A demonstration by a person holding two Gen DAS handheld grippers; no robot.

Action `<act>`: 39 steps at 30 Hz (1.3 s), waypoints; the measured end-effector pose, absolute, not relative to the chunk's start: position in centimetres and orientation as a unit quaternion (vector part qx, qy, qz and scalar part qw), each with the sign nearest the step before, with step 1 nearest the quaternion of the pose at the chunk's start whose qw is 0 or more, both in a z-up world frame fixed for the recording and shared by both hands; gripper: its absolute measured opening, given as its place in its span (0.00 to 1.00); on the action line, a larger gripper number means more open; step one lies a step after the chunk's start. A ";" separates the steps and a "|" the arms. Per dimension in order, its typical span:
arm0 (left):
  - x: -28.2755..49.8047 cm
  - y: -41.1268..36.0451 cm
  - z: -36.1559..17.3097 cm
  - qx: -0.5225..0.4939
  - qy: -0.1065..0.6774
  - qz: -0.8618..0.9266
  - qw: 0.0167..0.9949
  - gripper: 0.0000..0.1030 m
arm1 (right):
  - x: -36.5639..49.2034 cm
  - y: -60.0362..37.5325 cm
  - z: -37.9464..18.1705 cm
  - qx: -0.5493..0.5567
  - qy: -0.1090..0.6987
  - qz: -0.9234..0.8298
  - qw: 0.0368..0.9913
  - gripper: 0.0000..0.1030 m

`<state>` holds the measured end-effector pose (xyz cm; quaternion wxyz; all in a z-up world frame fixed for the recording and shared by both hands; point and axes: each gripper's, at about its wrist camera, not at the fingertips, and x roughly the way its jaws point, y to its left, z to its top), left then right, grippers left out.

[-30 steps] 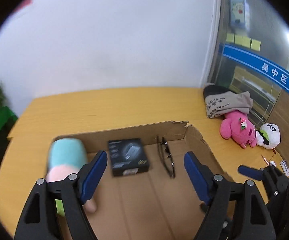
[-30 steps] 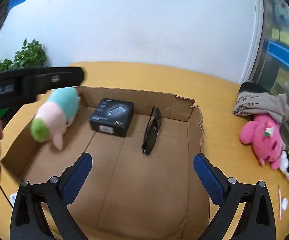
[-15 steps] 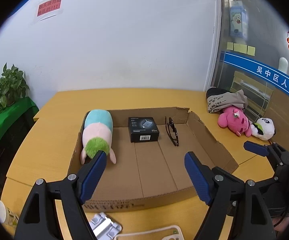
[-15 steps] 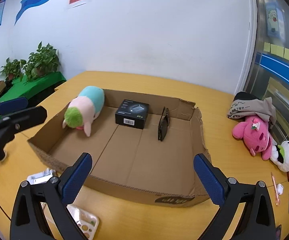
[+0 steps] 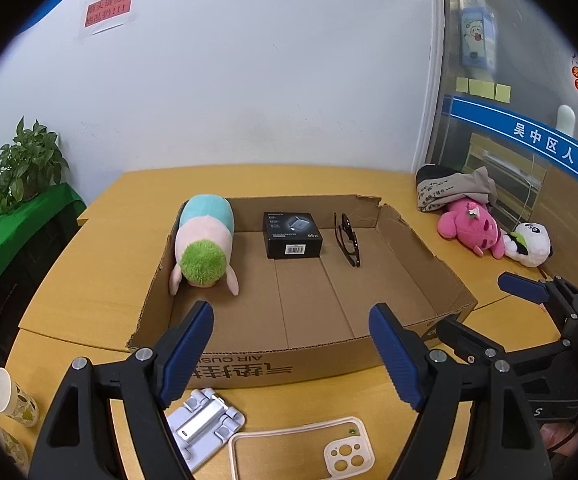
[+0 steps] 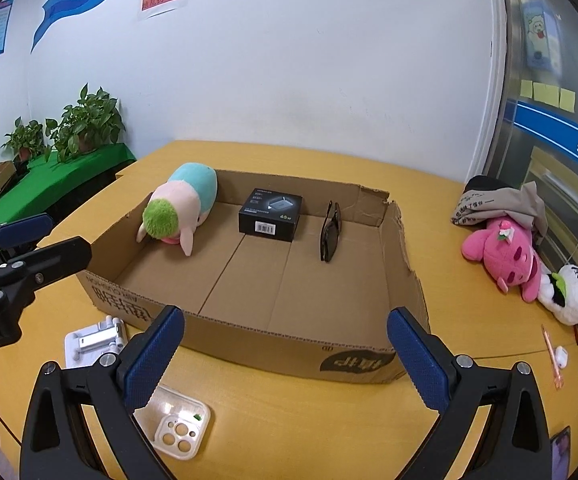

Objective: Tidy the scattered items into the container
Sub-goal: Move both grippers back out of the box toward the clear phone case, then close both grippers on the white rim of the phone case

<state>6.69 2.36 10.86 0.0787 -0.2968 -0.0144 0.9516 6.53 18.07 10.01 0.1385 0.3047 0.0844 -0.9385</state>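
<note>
- Left wrist view: the cardboard box [image 5: 421,252] sits mid-table with its printed front wall toward the grippers and its long axis running left to right; the wooden table [image 5: 121,216] carries everything.
- Along the back of the box lie a pastel plush [image 5: 205,240] at the left wall, green end toward the camera and long axis front to back, a black carton [image 5: 292,234] beside it, and folded sunglasses [image 5: 347,238] on edge, pointing front to back.
- Outside the box, well to the right, a pink plush [image 6: 503,250] and a panda plush [image 6: 569,292] touch each other beside a bundle of cloth [image 6: 497,204].
- Just in front of the box lie a white folding stand [image 5: 205,420] and a clear phone case [image 5: 305,454], its camera cutout toward the right and long axis left to right.
- Left gripper [image 5: 291,354] hangs above these two, jaws spread wide, nothing between them.
- Right gripper [image 6: 285,356] is likewise released and empty, facing the box front.
- Judged step: choosing the next loose item. The stand looks the easier pick. I would drop straight down, straddle its narrow width and close across the thick hinge, since the thin, flat case may slip.
</note>
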 end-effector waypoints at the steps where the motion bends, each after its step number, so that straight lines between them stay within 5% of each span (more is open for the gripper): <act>1: 6.7 2.4 10.7 -0.298 -0.015 0.951 0.079 0.78 | 6.7 18.1 9.9 0.305 0.083 -0.938 0.139 1.00; 11: 6.7 1.3 7.3 -0.338 -0.025 0.938 0.076 0.78 | 6.9 18.8 7.2 0.343 0.043 -0.922 0.175 1.00; 26: 8.9 -2.2 -2.6 -0.457 -0.031 0.887 0.059 0.75 | 7.7 16.0 -4.4 0.460 0.028 -0.858 0.229 0.99; 29: 8.9 -2.7 -4.1 -0.473 -0.043 0.878 0.055 0.64 | 7.5 15.9 -5.2 0.463 0.038 -0.857 0.223 0.94; 35: 9.1 -2.5 -4.5 -0.463 -0.029 0.885 0.045 0.51 | 7.4 15.6 -5.5 0.462 0.063 -0.858 0.215 0.68; 37: 9.1 -2.4 -4.6 -0.460 -0.022 0.886 0.041 0.41 | 7.3 15.7 -5.4 0.459 0.064 -0.859 0.216 0.56; 38: 9.0 -2.4 -4.9 -0.470 -0.031 0.880 0.052 0.18 | 7.4 15.6 -5.5 0.458 0.066 -0.860 0.215 0.53; 39: 8.7 -2.6 -5.5 -0.488 -0.051 0.869 0.066 0.14 | 7.5 15.7 -5.5 0.457 0.069 -0.861 0.215 0.46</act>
